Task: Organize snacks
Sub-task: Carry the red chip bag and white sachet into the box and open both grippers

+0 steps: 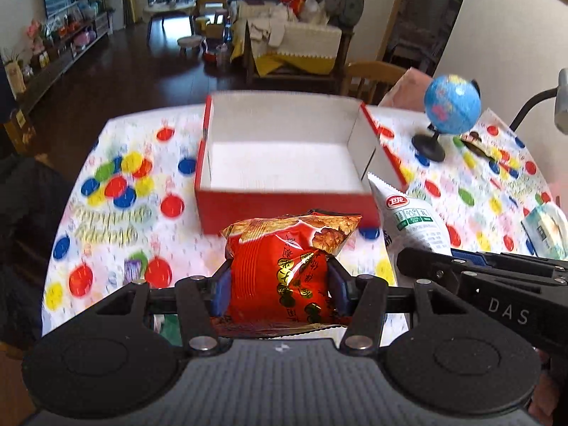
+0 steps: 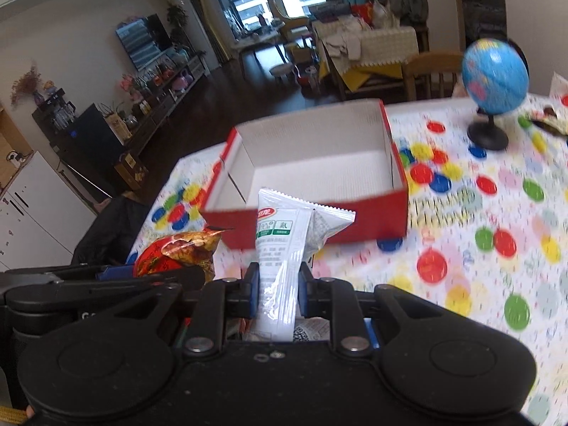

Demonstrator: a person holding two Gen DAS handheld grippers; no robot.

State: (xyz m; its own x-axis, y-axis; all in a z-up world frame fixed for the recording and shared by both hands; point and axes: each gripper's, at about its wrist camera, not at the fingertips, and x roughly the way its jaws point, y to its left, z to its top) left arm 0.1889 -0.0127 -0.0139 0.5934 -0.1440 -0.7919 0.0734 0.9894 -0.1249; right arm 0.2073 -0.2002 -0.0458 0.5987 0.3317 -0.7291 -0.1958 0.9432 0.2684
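Observation:
My left gripper (image 1: 278, 285) is shut on a red snack bag (image 1: 284, 266) and holds it just in front of the near wall of an open red box (image 1: 284, 209) with a white, empty inside. My right gripper (image 2: 276, 293) is shut on a white snack packet (image 2: 280, 248) with green print, also held near the box's (image 2: 372, 223) front wall. The white packet shows at the right in the left wrist view (image 1: 408, 220). The red bag shows at the left in the right wrist view (image 2: 177, 252).
The table has a white cloth (image 1: 117, 213) with coloured dots. A small blue globe (image 1: 451, 106) on a black stand is right of the box, with a dark snack packet (image 1: 479, 145) beside it. A pale tissue pack (image 1: 546, 230) lies at the right edge. A wooden chair (image 1: 372, 78) stands behind the table.

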